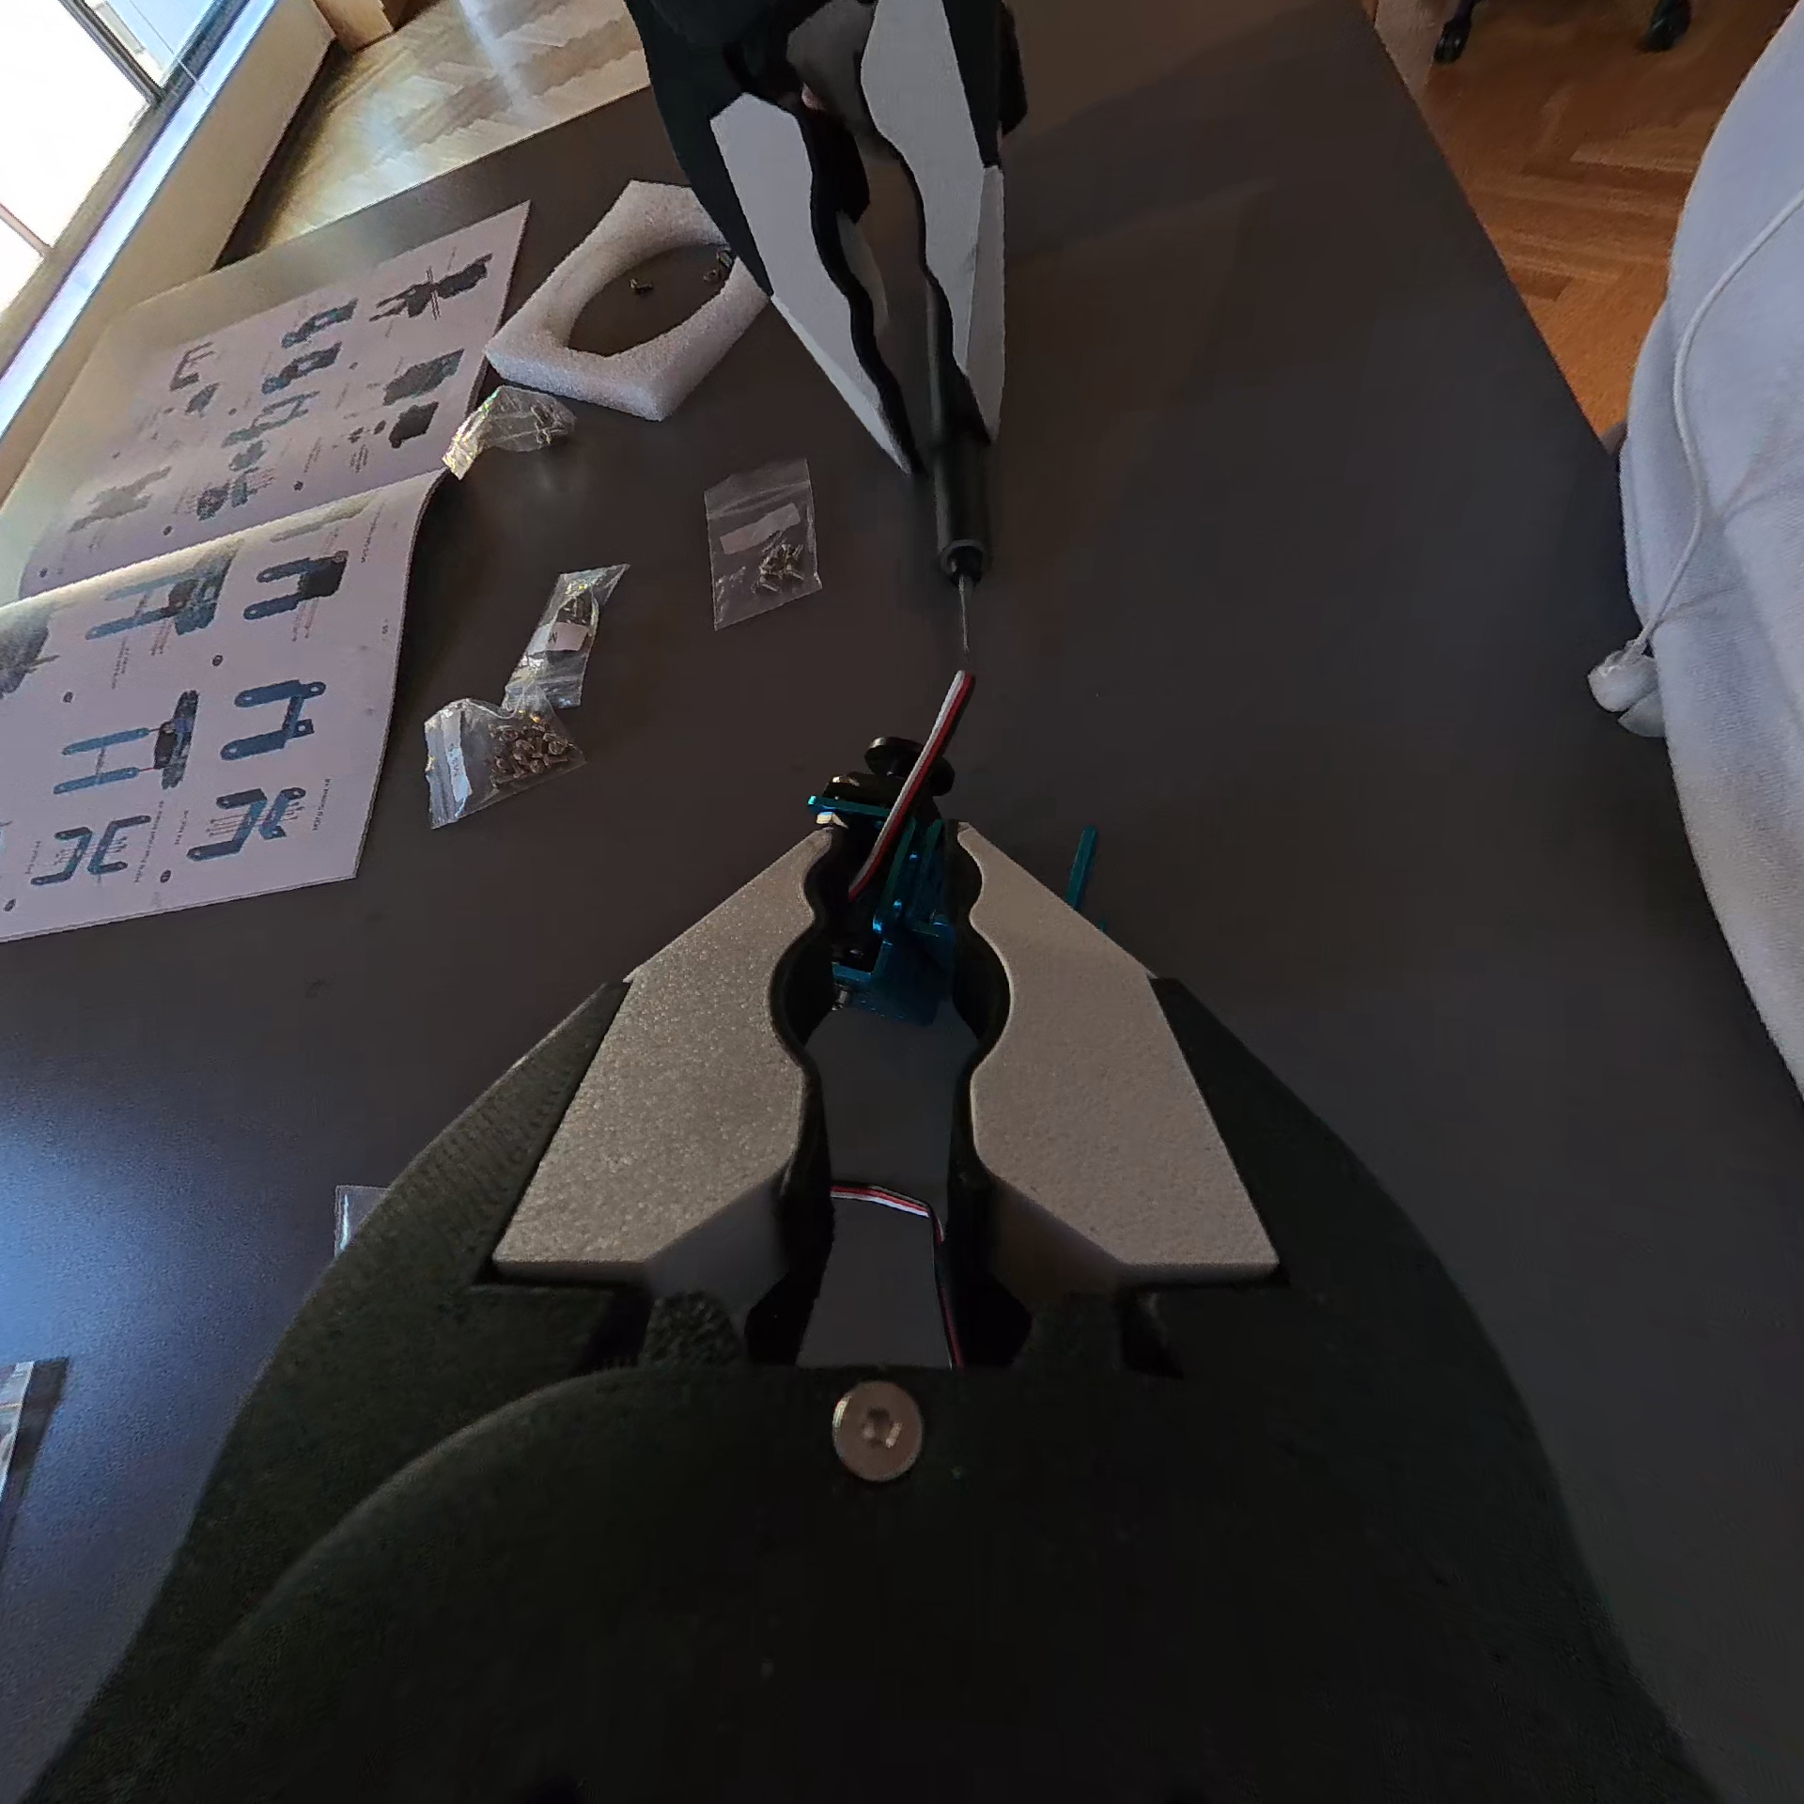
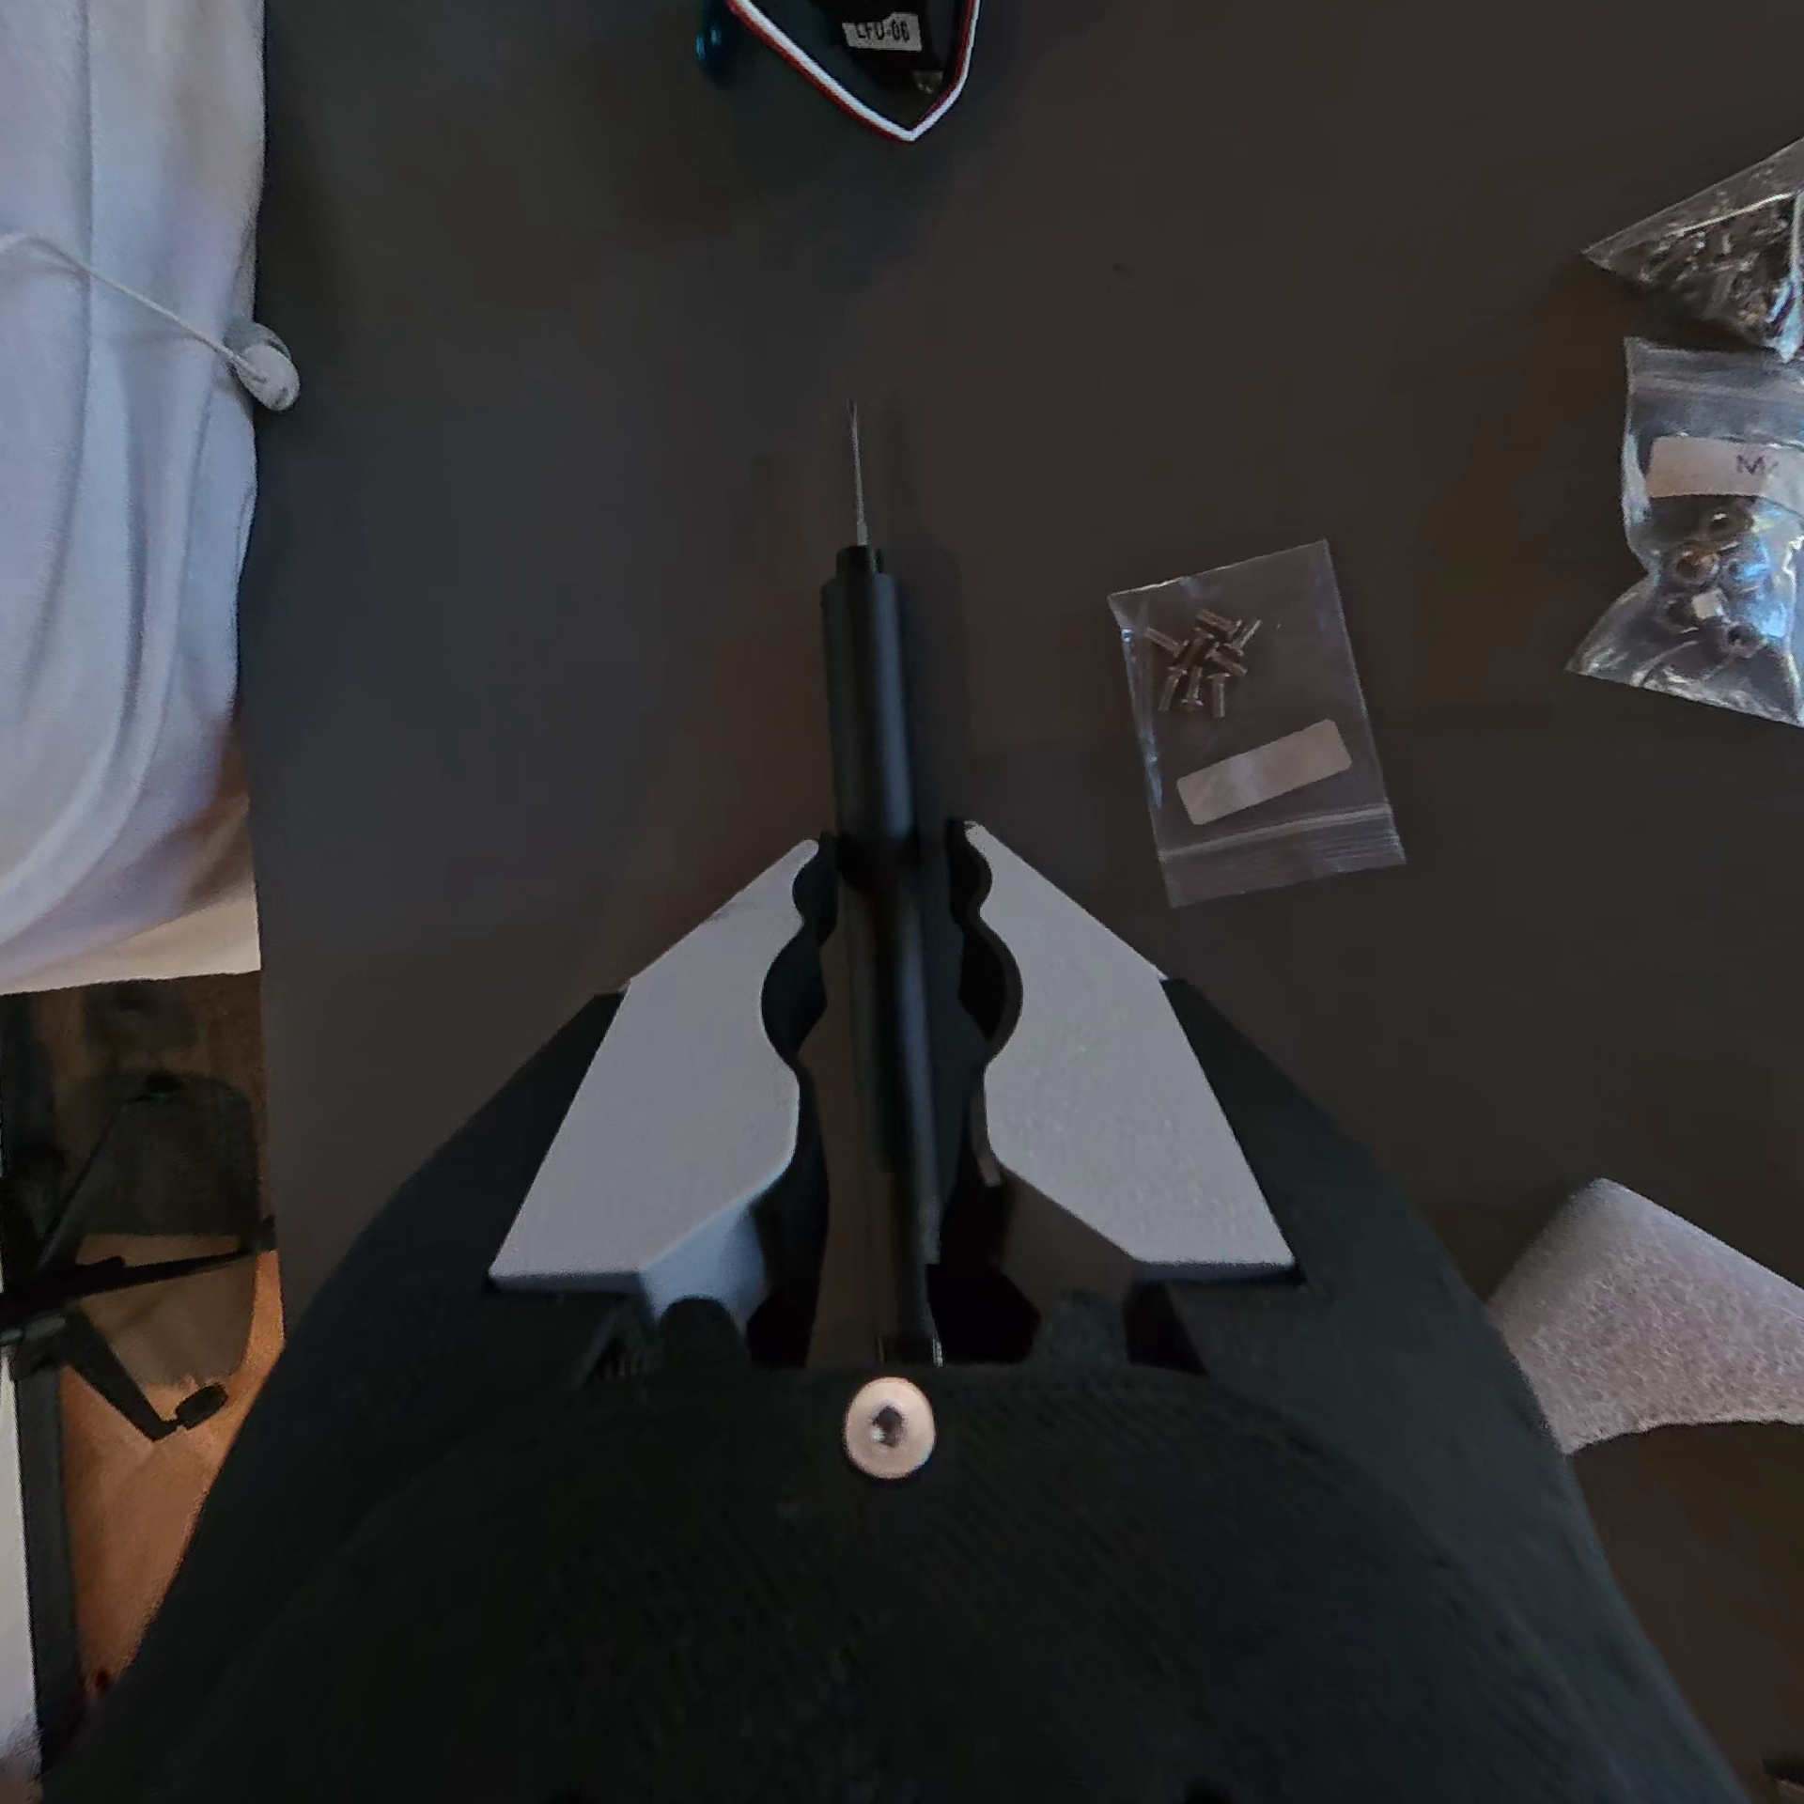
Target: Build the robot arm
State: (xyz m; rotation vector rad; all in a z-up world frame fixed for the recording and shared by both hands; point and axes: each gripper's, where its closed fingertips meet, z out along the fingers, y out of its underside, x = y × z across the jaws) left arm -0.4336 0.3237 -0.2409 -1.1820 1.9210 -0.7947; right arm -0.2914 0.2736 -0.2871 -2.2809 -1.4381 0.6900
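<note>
Clamping a blue metal bracket with black servo mid-desk, your left gripper looks closed tight on it; rigid, light, its striped wire floppy. Your right gripper pinches a slim black screwdriver, tip hovering just beyond the wire, a clear screw bag beside.

Print shows on a white label on the black servo and a bag sticker — booklet captions too small.

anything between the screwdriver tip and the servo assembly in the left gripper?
Only bare dark table. In the left wrist view, the screwdriver tip stops just short of the striped cable rising from the blue servo assembly.
</note>
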